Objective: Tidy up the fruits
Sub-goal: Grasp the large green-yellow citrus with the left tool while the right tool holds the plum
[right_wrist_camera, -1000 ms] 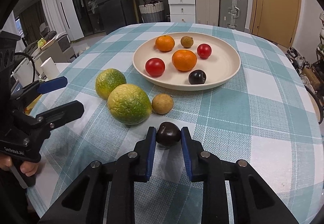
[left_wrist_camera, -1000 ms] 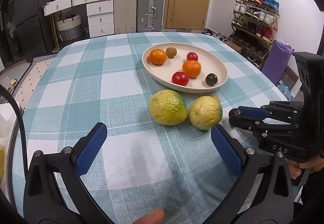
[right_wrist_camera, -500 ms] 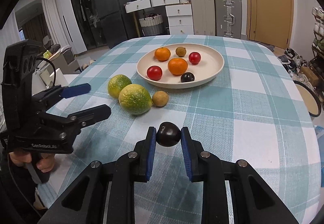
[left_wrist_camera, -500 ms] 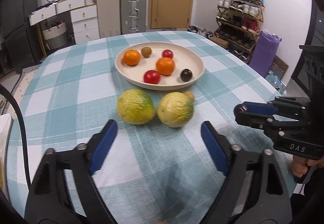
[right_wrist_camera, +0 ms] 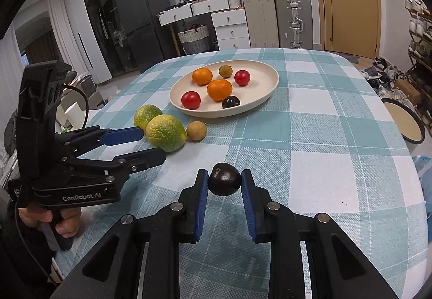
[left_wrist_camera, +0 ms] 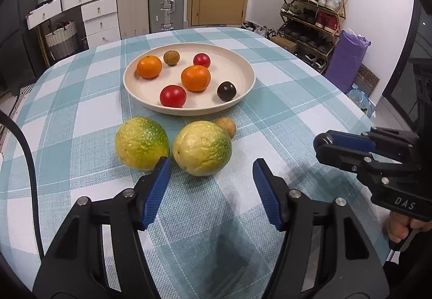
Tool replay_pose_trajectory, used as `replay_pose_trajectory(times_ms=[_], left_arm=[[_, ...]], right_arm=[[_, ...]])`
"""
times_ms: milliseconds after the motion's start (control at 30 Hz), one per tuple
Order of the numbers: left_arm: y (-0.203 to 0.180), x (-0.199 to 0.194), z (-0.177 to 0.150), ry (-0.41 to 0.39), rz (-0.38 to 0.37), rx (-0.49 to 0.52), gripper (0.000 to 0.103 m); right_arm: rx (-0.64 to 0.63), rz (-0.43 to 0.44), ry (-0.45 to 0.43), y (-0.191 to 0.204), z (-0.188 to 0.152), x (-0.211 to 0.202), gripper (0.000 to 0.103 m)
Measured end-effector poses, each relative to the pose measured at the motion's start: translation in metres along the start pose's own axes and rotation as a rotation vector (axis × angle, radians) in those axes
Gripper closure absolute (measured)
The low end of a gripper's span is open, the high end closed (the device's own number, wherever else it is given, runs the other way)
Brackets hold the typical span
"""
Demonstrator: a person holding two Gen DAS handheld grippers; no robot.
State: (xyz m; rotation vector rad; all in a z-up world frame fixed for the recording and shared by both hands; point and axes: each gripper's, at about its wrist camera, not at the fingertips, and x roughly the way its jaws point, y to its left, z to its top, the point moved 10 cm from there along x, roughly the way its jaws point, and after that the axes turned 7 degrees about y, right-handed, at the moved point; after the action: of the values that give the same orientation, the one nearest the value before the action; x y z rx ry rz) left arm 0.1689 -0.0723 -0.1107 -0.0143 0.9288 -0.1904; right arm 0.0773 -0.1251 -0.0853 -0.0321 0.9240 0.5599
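Left wrist view: the left gripper (left_wrist_camera: pixel 212 185), jaws spread and just closing, reaches the nearer green citrus (left_wrist_camera: pixel 202 147) before the plate (left_wrist_camera: pixel 244 92); nudged, it could roll. Right wrist view: the right gripper (right_wrist_camera: pixel 224 182) pinches a dark plum (right_wrist_camera: pixel 225 182) short of the plate, where it could slip.

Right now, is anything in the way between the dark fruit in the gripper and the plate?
Nothing visible is. The right gripper holds the dark fruit above bare checked cloth, and the plate lies straight ahead; the green-yellow fruits sit off to the left.
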Motion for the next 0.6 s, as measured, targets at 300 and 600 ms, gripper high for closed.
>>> replay_pose_trajectory(times_ms=[300, 600], left_arm=[[0.003, 0.017, 0.011, 0.032, 0.042, -0.005, 0.042], [0.008, 0.031, 0.012, 0.054, 0.071, -0.011, 0.054]], right_arm=[[0.006, 0.011, 0.001, 0.000, -0.002, -0.001, 0.077], [0.010, 0.011, 0.007, 0.000, -0.003, 0.002, 0.077]])
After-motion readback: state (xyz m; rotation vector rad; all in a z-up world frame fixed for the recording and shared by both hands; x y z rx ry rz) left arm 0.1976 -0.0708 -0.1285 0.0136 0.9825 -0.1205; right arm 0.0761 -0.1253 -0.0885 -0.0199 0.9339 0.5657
